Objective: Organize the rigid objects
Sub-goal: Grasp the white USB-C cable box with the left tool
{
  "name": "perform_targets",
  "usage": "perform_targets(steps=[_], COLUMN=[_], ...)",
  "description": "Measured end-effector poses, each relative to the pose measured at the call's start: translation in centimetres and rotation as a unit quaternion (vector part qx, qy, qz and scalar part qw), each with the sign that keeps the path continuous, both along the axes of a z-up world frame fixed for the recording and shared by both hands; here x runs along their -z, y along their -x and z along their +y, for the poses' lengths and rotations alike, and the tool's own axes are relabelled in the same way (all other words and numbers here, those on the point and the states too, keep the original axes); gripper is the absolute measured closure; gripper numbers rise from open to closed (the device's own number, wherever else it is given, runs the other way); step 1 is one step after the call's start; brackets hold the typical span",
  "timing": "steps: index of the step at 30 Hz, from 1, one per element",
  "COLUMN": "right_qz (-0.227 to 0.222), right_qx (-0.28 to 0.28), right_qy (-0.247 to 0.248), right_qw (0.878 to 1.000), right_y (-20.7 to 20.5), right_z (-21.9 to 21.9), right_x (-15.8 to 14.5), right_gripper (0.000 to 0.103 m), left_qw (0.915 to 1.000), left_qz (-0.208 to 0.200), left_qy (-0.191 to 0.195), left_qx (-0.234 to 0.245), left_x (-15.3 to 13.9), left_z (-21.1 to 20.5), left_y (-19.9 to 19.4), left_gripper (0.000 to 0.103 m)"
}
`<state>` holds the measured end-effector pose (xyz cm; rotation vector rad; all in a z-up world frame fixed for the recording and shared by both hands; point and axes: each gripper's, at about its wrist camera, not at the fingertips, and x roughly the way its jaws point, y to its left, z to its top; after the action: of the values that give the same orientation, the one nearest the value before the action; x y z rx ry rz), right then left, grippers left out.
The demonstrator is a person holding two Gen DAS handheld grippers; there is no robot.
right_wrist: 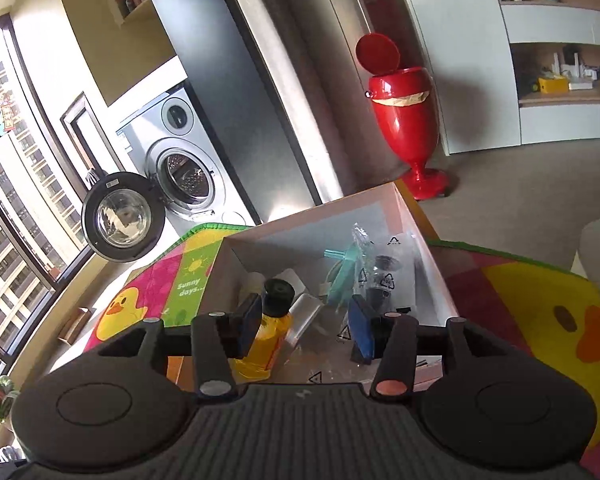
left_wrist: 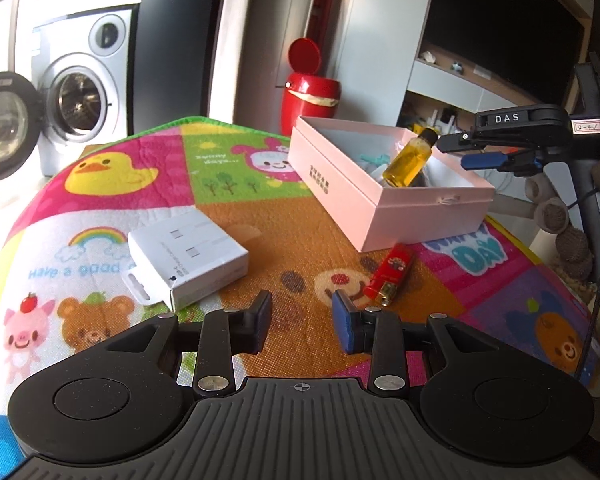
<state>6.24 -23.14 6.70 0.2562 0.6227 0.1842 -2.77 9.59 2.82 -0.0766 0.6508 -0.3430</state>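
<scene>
Yellow bottle [right_wrist: 268, 336] is seen between the two fingers of the right tool [right_wrist: 305, 322], low inside the pink box [right_wrist: 440, 280]. The fingers are spread apart. One blue pad is right beside the bottle, and it cannot be told if they touch. The other pad is well away from it, so the bottle is not squeezed. The bottle has a black cap and is tipped over at a slant. Clear plastic bags [right_wrist: 380, 264] and a green thing are seen next to it in the box.

The left tool [left_wrist: 302, 320] is held a bit open over the bright picture mat [left_wrist: 280, 240], and nothing is held in it. A red lighter [left_wrist: 390, 276] is laid flat on the mat just past its blue pad. A small white box [left_wrist: 188, 256] is laid on the mat near the other finger. Farther back, a red bin [left_wrist: 308, 96] with its lid up and a washing machine [left_wrist: 80, 100] with its door open are seen.
</scene>
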Motion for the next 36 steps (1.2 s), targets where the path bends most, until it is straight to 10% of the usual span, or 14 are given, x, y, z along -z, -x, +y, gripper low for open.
perform_targets(steps=[7, 23, 31, 36], right_qz=[-0.041, 0.019, 0.026, 0.029], right_qx=[-0.099, -0.176, -0.196, -0.205], right_qy=[0.108, 0.120, 0.103, 0.121], right_qw=[0.988, 0.977, 0.975, 0.971], right_y=[5.4, 7.5, 6.9, 6.9], right_z=[2.6, 7.6, 7.6, 8.3], right_x=[0.7, 6.0, 6.2, 6.3], right_gripper=[0.024, 0.021, 0.009, 0.005], left_qw=[0.9998, 0.9860, 0.9914, 0.9985], left_qz=[0.005, 0.011, 0.035, 0.016], left_qy=[0.013, 0.069, 0.086, 0.032], left_qx=[-0.013, -0.152, -0.093, -0.042], left_x=[0.7, 0.0, 1.3, 0.8], left_z=[0.5, 8.9, 7.4, 5.0], left_y=[-0.3, -9.8, -7.5, -4.5], left_gripper=[0.067, 0.068, 0.067, 0.066])
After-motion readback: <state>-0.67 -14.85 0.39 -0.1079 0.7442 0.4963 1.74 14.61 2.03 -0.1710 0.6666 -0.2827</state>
